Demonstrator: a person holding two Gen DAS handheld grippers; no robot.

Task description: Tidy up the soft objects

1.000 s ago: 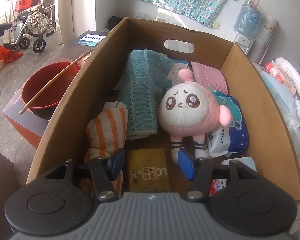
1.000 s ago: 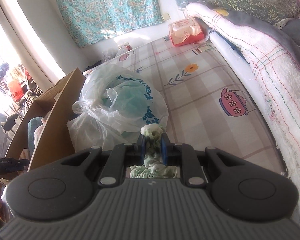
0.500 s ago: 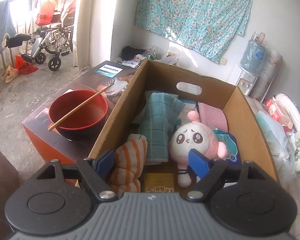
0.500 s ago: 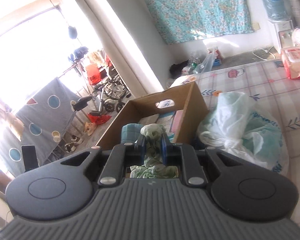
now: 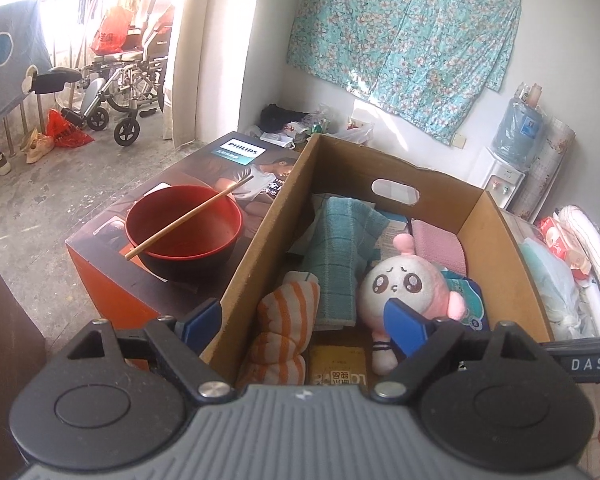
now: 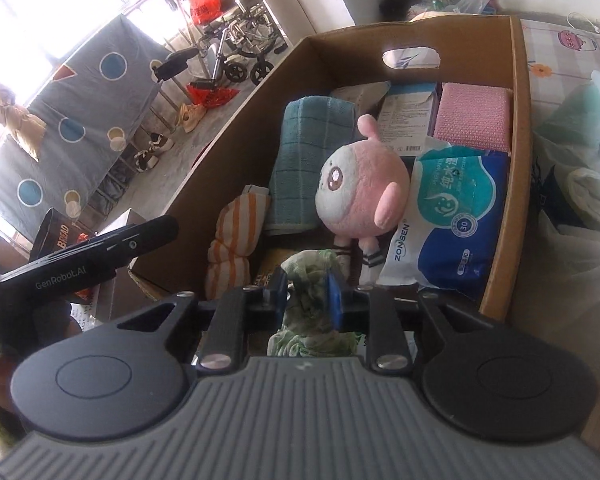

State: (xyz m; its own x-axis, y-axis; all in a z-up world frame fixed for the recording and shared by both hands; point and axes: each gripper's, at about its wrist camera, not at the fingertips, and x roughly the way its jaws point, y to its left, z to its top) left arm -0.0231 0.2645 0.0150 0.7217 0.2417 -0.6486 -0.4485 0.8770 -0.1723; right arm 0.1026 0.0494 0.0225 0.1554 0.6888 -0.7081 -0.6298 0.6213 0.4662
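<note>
Green crumpled cloth (image 6: pixel 309 280) hangs between the pads of the right gripper (image 6: pixel 306 294), whose jaws are opening to drop it over the near end of the cardboard box (image 6: pixel 518 128), while the left gripper (image 5: pixel 306 322), opening and empty, spreads clear above the striped towel (image 5: pixel 286 334).

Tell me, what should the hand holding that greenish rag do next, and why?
Probably let go. The right gripper, jaws opening around the green cloth, hangs over the cardboard box, above a gap in front of the pink plush toy.
</note>
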